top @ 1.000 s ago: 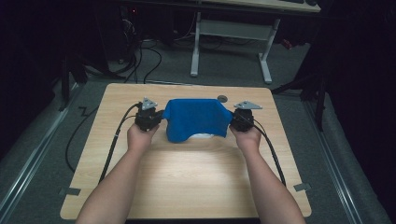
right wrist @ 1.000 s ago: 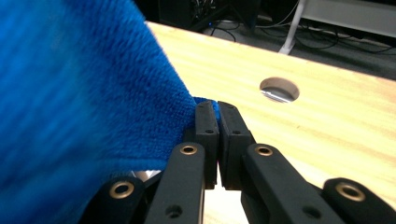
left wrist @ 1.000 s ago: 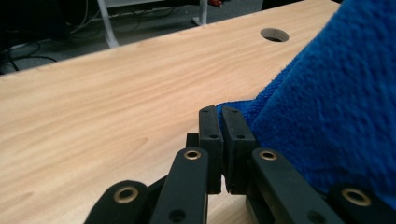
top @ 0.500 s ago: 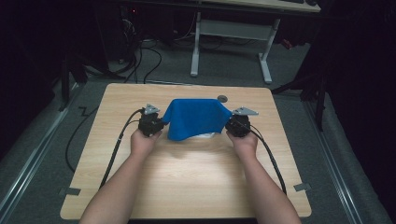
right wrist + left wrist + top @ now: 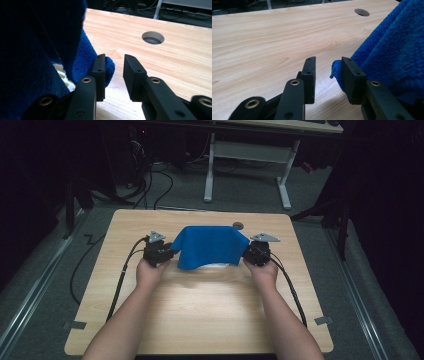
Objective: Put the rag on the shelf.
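Observation:
A blue terry cloth [image 5: 210,246] lies draped over a low white object [image 5: 217,265] at the middle of the wooden table [image 5: 200,310]. My left gripper [image 5: 171,251] sits at the cloth's left edge. Its jaws have just been opening and now stand apart. In the left gripper view a cloth [image 5: 392,50] corner rests against one jaw of the left gripper [image 5: 328,75], unpinched. My right gripper [image 5: 246,253] is at the right edge. Its jaws have also just been opening. In the right gripper view the cloth [image 5: 37,50] corner touches one jaw of the right gripper [image 5: 113,72], loose.
A round cable hole [image 5: 238,225] sits in the tabletop just behind the cloth. Black cables [image 5: 122,275] trail from both grippers toward the near edge. A white desk frame [image 5: 247,157] stands on the floor beyond the table.
Both hands have shifted only slightly toward the near edge. The cloth, earlier stretched between the grippers, now hangs looser and narrower over the white object.

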{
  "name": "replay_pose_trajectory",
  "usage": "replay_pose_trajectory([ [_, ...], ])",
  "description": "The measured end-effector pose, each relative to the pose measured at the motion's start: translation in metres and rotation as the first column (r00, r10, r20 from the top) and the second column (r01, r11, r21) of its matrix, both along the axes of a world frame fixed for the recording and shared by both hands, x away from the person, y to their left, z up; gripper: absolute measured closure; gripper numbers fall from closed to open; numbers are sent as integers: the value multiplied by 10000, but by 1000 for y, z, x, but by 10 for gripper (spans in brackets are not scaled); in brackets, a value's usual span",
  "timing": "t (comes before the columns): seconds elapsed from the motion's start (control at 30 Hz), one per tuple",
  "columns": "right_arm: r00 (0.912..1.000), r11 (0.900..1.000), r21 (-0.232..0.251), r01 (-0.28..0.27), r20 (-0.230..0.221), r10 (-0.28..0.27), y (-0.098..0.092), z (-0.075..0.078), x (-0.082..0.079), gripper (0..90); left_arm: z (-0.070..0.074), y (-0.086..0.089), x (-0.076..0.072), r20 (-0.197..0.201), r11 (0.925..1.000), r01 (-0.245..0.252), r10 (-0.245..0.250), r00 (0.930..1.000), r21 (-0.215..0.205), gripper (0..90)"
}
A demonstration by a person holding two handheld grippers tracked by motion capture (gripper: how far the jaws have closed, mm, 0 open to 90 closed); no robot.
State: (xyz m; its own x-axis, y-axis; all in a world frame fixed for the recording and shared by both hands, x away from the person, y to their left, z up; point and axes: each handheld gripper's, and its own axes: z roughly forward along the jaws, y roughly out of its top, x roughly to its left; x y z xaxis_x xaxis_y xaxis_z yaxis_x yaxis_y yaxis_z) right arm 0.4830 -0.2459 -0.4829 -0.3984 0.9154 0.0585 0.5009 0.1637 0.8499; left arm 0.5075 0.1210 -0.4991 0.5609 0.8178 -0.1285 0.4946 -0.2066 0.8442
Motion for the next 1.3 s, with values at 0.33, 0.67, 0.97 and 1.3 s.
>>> replay_pose_trajectory([
  [0.33, 9990, 9998, -164, 149, 433, -142, -6, 20, -2, 632, 15, 8, -3, 412, 9998, -163, 156, 9990, 150, 636],
  [0.67, 9962, 9994, -109, 324, 815, -314, -17, 43, -4, 603, 38, 20, -5, 766, 9988, -472, 462, 9960, 118, 620],
  [0.97, 9941, 9992, -142, 377, 1023, -360, -21, 55, -5, 595, 55, 30, -7, 1027, 9982, -588, 576, 9930, 86, 595],
  [1.3, 9958, 9975, -510, 480, 798, -438, -28, 51, -8, 571, 41, 38, -9, 580, 9976, -581, 559, 9967, 374, 551],
])
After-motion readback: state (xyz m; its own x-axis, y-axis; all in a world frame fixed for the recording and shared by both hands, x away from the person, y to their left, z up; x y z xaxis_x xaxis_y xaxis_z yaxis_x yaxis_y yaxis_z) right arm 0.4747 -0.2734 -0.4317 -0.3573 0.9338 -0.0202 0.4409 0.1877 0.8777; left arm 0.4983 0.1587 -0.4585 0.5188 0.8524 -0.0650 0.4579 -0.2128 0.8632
